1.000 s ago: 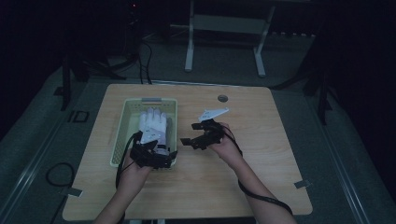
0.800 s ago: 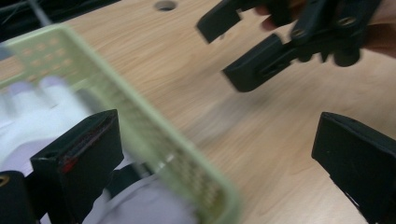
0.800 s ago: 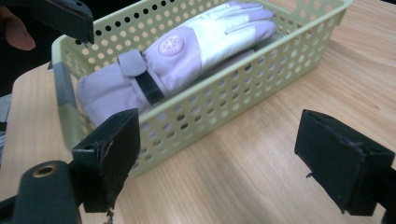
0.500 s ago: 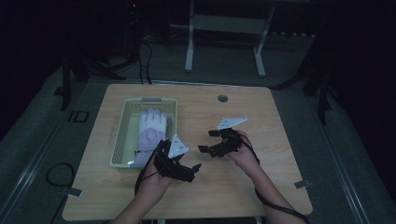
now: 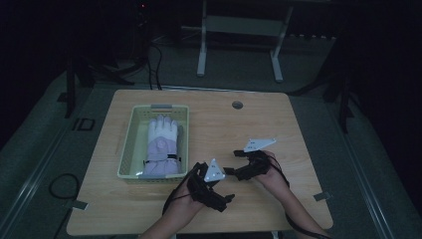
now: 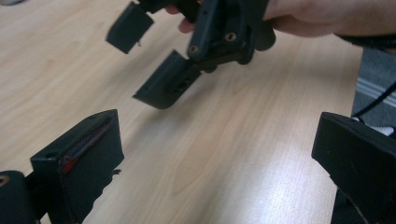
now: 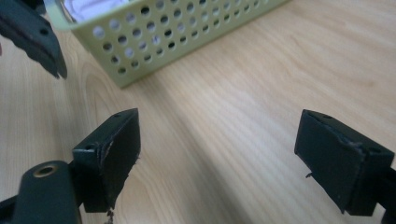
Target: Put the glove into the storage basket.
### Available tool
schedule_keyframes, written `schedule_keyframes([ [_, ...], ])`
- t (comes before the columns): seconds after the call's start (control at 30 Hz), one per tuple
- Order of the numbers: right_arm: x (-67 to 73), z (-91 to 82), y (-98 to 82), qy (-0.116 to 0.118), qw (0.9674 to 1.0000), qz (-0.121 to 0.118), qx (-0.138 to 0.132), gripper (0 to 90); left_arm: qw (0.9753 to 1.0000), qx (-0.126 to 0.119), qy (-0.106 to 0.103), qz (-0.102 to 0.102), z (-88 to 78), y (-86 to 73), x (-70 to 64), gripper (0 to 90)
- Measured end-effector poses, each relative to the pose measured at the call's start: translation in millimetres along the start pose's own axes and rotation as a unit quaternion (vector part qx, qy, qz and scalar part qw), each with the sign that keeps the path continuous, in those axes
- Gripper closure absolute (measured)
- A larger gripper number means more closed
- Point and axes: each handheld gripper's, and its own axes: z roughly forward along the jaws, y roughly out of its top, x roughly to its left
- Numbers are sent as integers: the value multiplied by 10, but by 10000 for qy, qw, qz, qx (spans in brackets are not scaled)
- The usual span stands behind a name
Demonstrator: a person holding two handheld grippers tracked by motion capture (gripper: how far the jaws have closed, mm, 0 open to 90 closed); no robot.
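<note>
- The left gripper (image 5: 226,197) is a black, angular frame with a grey three-cornered plate (image 5: 215,171) on top.
- Its jaws are blocky black pads; one inner face shows a red strip.
- The right gripper (image 5: 231,172) is also black, with its own grey three-cornered plate (image 5: 259,145).
- Round screw holes mark its linkage in the left gripper view.
- Its jaw edges look worn and frayed.
- A black cable (image 5: 175,198) trails from the left gripper.
- Both forearms are bare, no sleeves.
</note>
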Motion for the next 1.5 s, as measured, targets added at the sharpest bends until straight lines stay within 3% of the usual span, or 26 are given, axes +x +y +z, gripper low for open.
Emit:
schedule_keyframes([
  [0.3,-36,-71,-257,-55,10000,-4,8,143,9986,189,-493,65,319,-151,-126,22],
  [0.5,-62,-156,-418,-114,9999,61,-27,143,9964,-34,-845,72,452,-249,-155,22],
  [0.63,-76,-233,-510,-205,9997,110,-102,143,9954,-227,-931,96,516,-296,-160,22],
  [0.97,-81,-426,-738,-393,9988,249,-166,143,9948,-453,-907,106,602,-346,-189,22],
  [1.23,-118,-535,-916,-667,9972,273,-198,146,9936,-499,-1010,80,619,-395,-197,22],
  [1.3,-109,-547,-919,-737,9966,219,-311,146,9933,-487,-1044,85,632,-405,-196,22],
  [1.5,-110,-542,-917,-851,9958,208,-252,146,9928,-447,-1113,66,667,-439,-190,22],
])
